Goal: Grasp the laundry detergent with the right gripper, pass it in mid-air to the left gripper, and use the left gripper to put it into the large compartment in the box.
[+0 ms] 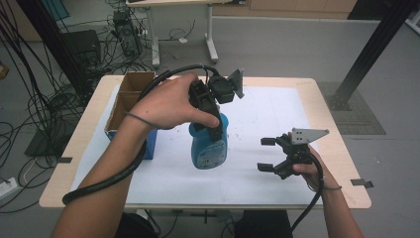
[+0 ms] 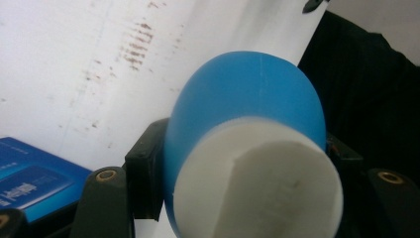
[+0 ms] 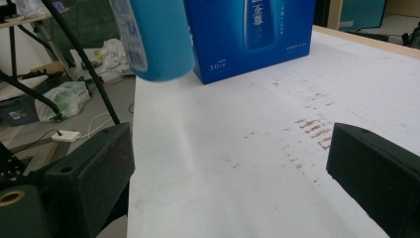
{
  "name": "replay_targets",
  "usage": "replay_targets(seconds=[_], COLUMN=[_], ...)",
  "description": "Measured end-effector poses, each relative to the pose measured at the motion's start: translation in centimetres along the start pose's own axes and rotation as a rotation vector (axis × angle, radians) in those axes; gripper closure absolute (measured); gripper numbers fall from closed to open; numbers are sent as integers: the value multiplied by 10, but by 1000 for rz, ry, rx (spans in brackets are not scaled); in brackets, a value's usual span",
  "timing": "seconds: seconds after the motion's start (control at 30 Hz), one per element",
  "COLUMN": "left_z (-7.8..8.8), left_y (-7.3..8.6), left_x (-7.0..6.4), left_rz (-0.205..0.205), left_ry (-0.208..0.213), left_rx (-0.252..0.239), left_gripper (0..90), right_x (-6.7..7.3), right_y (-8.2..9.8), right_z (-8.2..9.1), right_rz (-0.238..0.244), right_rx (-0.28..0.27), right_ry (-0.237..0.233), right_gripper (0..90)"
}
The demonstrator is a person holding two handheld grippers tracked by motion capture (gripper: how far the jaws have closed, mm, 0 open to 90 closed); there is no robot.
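Two tools: left tool points down clamping the blue bottle; right tool lies level, released.

The bottle is bright blue with a white cap and a pale printed label; the box is deep blue outside with white lettering, plain brown cardboard inside; both grippers are black, the left and the right; the white table sheet carries brownish speckled smudges
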State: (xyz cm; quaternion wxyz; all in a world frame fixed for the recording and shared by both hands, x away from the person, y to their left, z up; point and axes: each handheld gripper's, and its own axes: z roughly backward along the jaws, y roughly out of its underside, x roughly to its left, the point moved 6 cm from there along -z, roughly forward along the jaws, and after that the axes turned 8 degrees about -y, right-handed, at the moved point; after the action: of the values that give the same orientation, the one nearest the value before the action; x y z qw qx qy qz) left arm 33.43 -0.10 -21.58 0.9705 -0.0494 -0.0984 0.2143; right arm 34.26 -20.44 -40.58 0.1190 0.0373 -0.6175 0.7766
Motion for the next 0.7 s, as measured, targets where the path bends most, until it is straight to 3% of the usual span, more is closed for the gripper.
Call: replay_targets(seconds=[0.4,0.7], left_z=[27,49], left_y=[-13,-19], left_x=[18,40], left_rz=[112,204], left_ry=[-28,-72], left_rx=[8,6], left_gripper=[364,365], right_x=[-1,-1], right_y=[0,-1], right_z=[3,4], right_rz=[2,3], right_rx=[-13,-19], right_ry=[19,20], right_gripper=[43,43])
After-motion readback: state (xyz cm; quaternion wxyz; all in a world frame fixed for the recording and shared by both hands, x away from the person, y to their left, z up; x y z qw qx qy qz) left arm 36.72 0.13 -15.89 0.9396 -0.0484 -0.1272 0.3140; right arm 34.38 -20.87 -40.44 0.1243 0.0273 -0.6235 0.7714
